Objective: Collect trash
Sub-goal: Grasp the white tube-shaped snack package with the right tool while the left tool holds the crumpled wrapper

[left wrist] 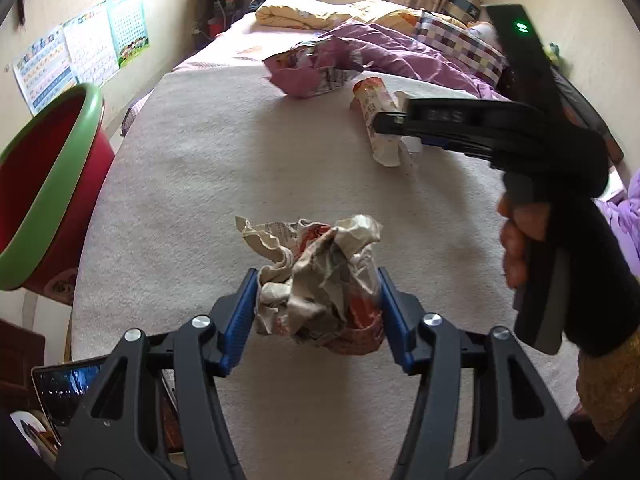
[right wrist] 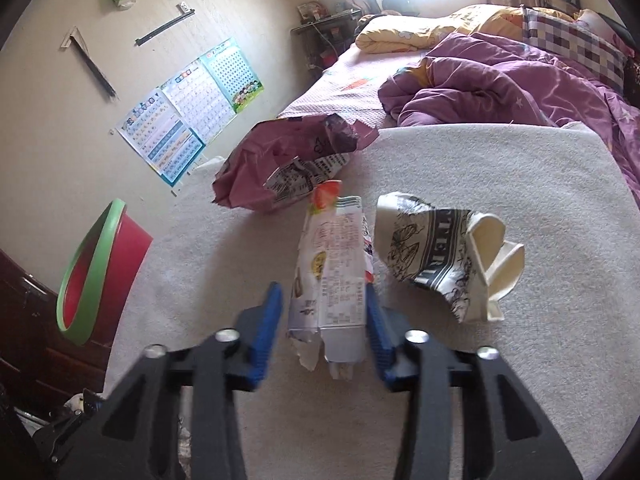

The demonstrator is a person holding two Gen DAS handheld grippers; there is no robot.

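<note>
My left gripper [left wrist: 318, 300] is shut on a crumpled paper wrapper [left wrist: 320, 276] above the cream blanket. My right gripper [right wrist: 324, 308] straddles a flattened white carton [right wrist: 332, 276]; the right pad touches it, the left pad stands a little off. The same carton [left wrist: 376, 120] and the right gripper [left wrist: 394, 120] show in the left wrist view. A torn pink bag [right wrist: 280, 168] lies beyond the carton; it also shows in the left wrist view [left wrist: 312, 68]. A crushed printed paper cup [right wrist: 444, 252] lies right of the carton. A red bin with a green rim [left wrist: 44, 184] stands at left, also seen in the right wrist view [right wrist: 96, 268].
The cream blanket [left wrist: 240, 168] covers the bed. Purple quilt [right wrist: 500, 84], yellow quilt [right wrist: 432, 28] and a checked pillow [right wrist: 572, 40] lie at the far end. Posters [right wrist: 188, 116] hang on the left wall. A laptop [left wrist: 68, 388] sits at lower left.
</note>
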